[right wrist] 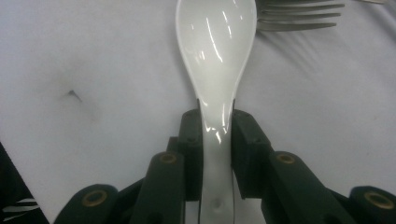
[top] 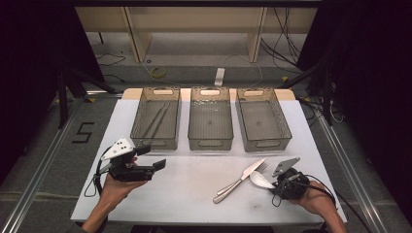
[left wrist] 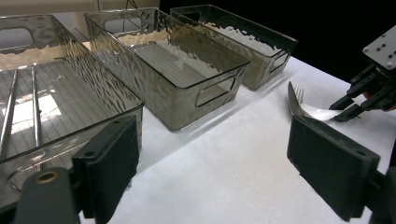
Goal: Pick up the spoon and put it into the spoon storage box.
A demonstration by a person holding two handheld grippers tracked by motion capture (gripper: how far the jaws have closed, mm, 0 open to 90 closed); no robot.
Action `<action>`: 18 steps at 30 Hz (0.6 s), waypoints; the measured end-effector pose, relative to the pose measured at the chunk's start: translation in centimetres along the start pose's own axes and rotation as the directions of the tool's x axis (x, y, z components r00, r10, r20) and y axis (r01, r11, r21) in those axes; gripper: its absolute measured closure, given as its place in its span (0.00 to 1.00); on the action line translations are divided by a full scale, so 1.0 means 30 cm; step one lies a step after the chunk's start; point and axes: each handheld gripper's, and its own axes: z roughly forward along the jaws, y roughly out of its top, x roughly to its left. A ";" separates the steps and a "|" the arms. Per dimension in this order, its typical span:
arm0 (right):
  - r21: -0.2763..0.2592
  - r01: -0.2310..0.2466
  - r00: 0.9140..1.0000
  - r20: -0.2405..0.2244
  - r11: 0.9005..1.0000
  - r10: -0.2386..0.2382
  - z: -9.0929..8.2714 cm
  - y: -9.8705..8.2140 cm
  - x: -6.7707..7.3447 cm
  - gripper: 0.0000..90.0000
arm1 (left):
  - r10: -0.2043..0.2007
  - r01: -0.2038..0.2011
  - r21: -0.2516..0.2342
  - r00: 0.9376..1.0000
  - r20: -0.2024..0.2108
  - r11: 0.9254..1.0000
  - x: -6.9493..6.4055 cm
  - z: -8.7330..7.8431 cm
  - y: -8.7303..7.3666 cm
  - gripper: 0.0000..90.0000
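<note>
The white spoon (right wrist: 216,56) points its bowl away from the right gripper (right wrist: 216,135), which pinches its handle.

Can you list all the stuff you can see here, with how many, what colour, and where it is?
bins: three, see-through grey, in a row at the far side of the table.
chopsticks: two, silvery, lying in the left bin.
spoon: one, white, handle pinched between the right gripper's jaws, bowl beside the fork's prongs.
fork: one, silvery, on the table right of middle.
knife: one, silvery, lying alongside the fork.
table: one, white top.
tape marker: one, black, shaped like a 5, on the floor at the left.
left gripper: one, black, jaws open and holding nothing, in front of the left bin.
right gripper: one, black, shut on the spoon handle.
hands: two, one holding each gripper.
</note>
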 end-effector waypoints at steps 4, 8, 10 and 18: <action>-0.009 -0.020 1.000 -0.008 1.000 0.020 -0.004 -0.008 -0.007 0.84 | 0.002 -0.002 0.000 1.000 0.000 1.000 -0.002 0.001 -0.001 0.18; -0.044 -0.036 0.999 -0.004 0.998 0.036 -0.020 -0.012 -0.011 0.85 | 0.004 -0.004 -0.002 1.000 -0.004 1.000 0.000 0.000 0.000 0.19; -0.068 -0.052 0.999 -0.009 0.996 0.051 -0.043 -0.013 -0.014 0.85 | 0.003 -0.003 -0.001 1.000 -0.002 1.000 0.003 -0.002 0.000 0.19; -0.233 -0.103 0.995 -0.019 0.967 0.101 -0.091 0.030 -0.022 0.85 | -0.012 0.012 -0.020 1.000 -0.011 1.000 0.009 -0.006 0.001 0.19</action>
